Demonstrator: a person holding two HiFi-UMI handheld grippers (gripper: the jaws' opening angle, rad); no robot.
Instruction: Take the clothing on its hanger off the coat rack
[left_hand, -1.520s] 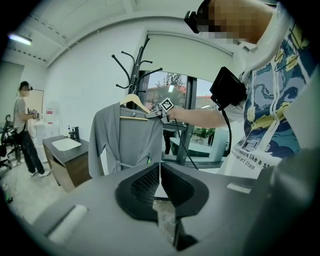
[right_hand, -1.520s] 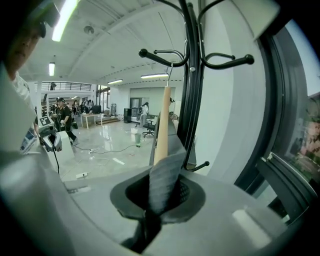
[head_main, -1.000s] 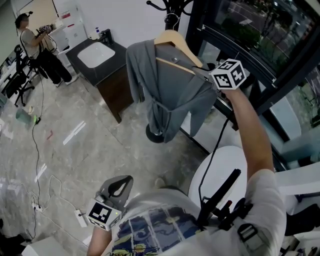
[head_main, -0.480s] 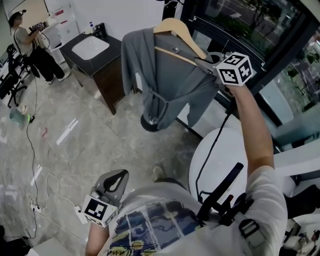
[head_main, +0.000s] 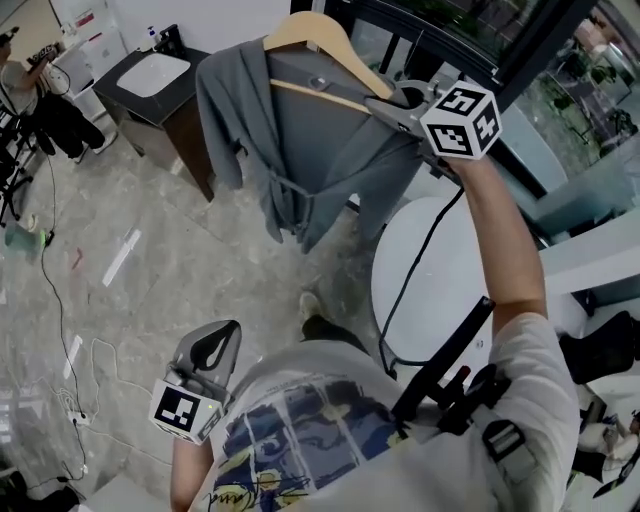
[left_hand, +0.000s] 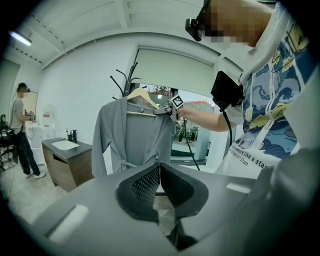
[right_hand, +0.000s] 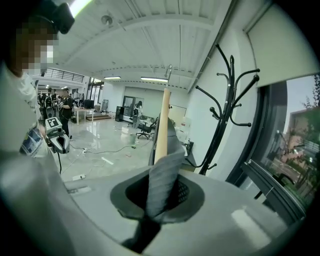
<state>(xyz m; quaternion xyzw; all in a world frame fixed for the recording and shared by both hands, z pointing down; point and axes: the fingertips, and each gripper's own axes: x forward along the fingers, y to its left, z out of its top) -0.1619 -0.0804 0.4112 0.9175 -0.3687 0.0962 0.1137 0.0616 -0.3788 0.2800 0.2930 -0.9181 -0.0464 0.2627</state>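
Clamps right gripper (right_hand: 162, 192) jaws on shoulder of grey cloth robe (head_main: 300, 150) over end of pale wooden hanger (head_main: 320, 40); holds left gripper (left_hand: 159, 175) jaws together, well below.

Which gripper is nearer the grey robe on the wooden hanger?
Right. The right gripper is shut on the grey robe by the wooden hanger; the left gripper sits low, well away.

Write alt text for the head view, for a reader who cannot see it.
Seen from above, the right tongs grip a grey robe at one shoulder of its wooden hanger, holding it up over the floor. The left tongs hang shut and empty at the person's side; a sink cabinet stands at upper left.
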